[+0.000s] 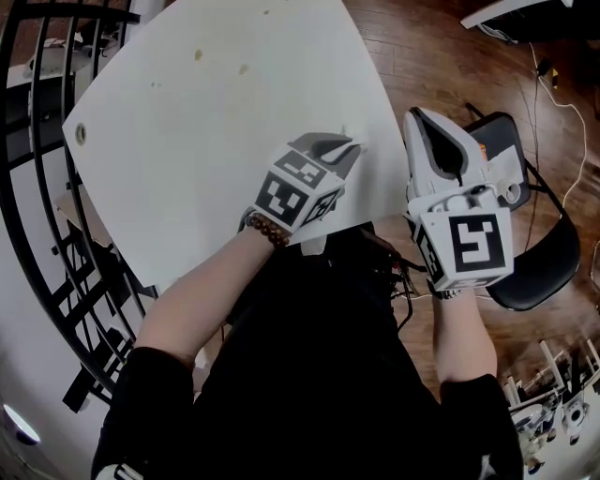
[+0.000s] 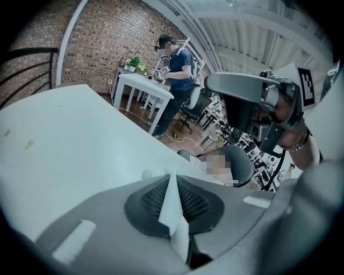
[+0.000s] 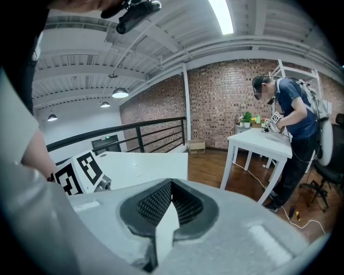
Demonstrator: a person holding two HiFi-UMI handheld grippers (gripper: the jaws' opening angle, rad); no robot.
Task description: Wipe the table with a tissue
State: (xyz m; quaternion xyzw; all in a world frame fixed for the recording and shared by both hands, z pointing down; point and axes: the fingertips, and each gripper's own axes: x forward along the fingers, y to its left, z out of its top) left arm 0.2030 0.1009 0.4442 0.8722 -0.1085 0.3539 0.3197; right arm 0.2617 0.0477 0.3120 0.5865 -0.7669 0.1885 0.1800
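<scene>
Though hard to tell from the white table (image 1: 187, 122), looks like the tissue (image 2: 146, 174) peeking out at the tip of the left tongs (image 1: 345, 146), clamped together on it near the front edge. Holds right tongs (image 1: 419, 117) closed, empty, off over a chair (image 1: 544, 258). Wiping step, seemingly early. Next: press down, sweep toward the far spots (image 1: 198, 54).

Brick walls (image 3: 226, 96), wooden floor (image 1: 422, 56), black railing (image 3: 129, 131), black chair (image 1: 553, 262), ceiling strip light (image 3: 220, 16).
</scene>
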